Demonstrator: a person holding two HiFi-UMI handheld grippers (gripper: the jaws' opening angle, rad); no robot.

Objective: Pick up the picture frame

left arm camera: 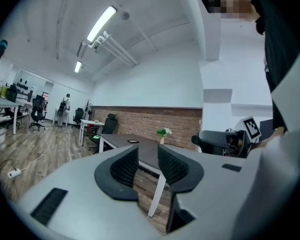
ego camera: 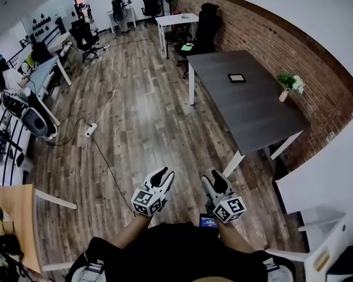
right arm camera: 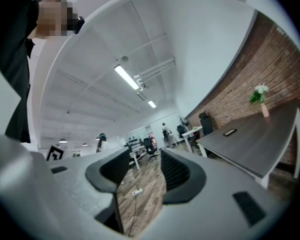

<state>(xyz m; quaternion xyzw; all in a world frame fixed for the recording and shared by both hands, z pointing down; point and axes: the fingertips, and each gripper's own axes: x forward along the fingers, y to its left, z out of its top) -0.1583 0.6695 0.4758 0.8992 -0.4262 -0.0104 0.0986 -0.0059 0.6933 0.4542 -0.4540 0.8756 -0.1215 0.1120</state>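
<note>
1. Your left gripper (ego camera: 163,177) had its jaws a little way apart, with nothing between them.
2. Your right gripper (ego camera: 213,181) was the same: a small gap and nothing held.
3. The picture frame (ego camera: 236,78) lay flat on the dark table (ego camera: 253,116). It was well apart from both grippers, ahead of you and off to the right.
4. Your right gripper was the nearer one, I think. You would need to walk up to the table first.
5. The frame looked small, with a dark edge and a lighter middle. Its long side seemed to run across you, left to right.
6. A vase of flowers (ego camera: 289,86) stood near it.
</note>
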